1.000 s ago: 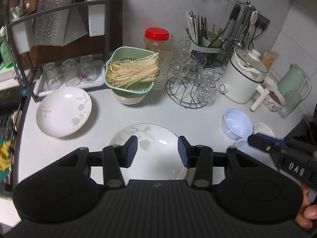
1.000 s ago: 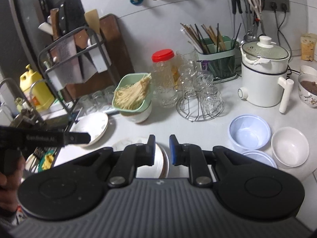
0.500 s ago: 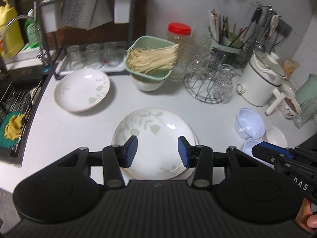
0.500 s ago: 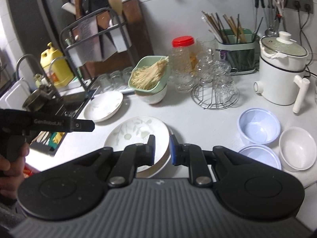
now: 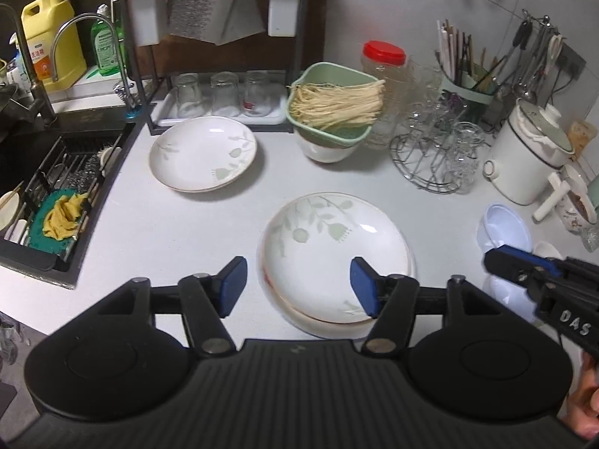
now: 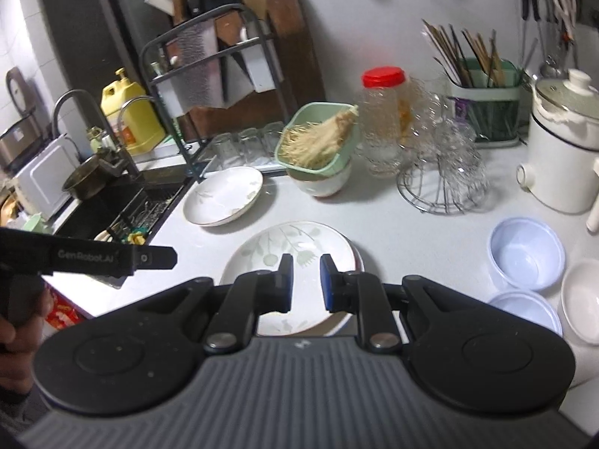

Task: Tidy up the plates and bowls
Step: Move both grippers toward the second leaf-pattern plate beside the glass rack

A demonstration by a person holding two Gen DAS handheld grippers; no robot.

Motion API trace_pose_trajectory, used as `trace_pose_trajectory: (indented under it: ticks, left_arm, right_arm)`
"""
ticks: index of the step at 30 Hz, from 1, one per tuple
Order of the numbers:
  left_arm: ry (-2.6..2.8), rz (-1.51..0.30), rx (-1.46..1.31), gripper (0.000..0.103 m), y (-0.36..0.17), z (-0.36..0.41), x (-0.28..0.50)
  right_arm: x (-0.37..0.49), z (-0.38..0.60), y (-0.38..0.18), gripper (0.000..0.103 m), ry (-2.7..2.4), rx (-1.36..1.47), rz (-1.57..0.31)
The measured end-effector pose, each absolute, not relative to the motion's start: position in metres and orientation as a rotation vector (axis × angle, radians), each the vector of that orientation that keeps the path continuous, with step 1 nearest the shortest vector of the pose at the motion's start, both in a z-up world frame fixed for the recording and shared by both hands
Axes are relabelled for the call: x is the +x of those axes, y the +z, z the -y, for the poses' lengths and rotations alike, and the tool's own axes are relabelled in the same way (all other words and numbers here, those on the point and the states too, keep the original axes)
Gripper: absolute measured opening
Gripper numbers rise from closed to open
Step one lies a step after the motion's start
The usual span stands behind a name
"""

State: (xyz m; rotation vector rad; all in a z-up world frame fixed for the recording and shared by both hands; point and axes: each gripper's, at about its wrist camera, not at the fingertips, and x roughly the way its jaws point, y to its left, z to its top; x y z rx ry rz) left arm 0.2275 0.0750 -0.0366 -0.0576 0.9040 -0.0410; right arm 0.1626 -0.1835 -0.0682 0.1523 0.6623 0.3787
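A stack of white leaf-patterned plates sits on the white counter near the front edge; it also shows in the right wrist view. A second leaf-patterned plate lies further back left, seen also in the right wrist view. My left gripper is open wide and empty, above the near edge of the stack. My right gripper is open a little and empty, over the stack's near part. Pale blue bowls and a white bowl sit to the right.
A green strainer of noodles on a white bowl, a red-lidded jar, a wire glass rack and a white pot line the back. A sink lies left. A dish rack with glasses stands behind.
Both grippers have drawn back and risen, so more of the counter and sink shows. The right gripper has opened slightly. The plates have not moved.
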Motion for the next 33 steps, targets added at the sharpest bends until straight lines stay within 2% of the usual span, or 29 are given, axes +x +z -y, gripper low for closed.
trace_pose_trajectory:
  ticks: [2,5,7,8,10,17,33]
  left_arm:
    - [-0.06,-0.905,-0.012,0.072,-0.034,-0.086,0.231]
    - [-0.041,-0.895,0.021,0.076,-0.031,-0.113,0.237]
    - [-0.02,-0.887,0.035,0.078,-0.029,-0.13,0.243]
    - [-0.013,-0.882,0.033,0.081,-0.028,-0.136,0.246]
    - [-0.011,-0.871,0.015,0.088,-0.027,-0.15,0.253]
    - [-0.045,-0.884,-0.022,0.094,-0.033,-0.184,0.283]
    - [-0.064,-0.896,-0.025,0.094,-0.072,-0.257,0.322]
  right_arm:
    - [0.164,0.179,-0.065,0.021,0.374,0.129,-0.658]
    - [0.165,0.173,-0.06,0.032,0.372,0.111,-0.647]
    - [0.167,0.166,-0.059,0.054,0.368,0.102,-0.64]
    - [0.168,0.162,-0.059,0.06,0.364,0.098,-0.635]
    - [0.171,0.153,-0.059,0.081,0.341,0.104,-0.628]
    - [0.189,0.119,-0.071,0.083,0.307,0.203,-0.668]
    - [0.204,0.053,-0.087,0.083,0.269,0.232,-0.696]
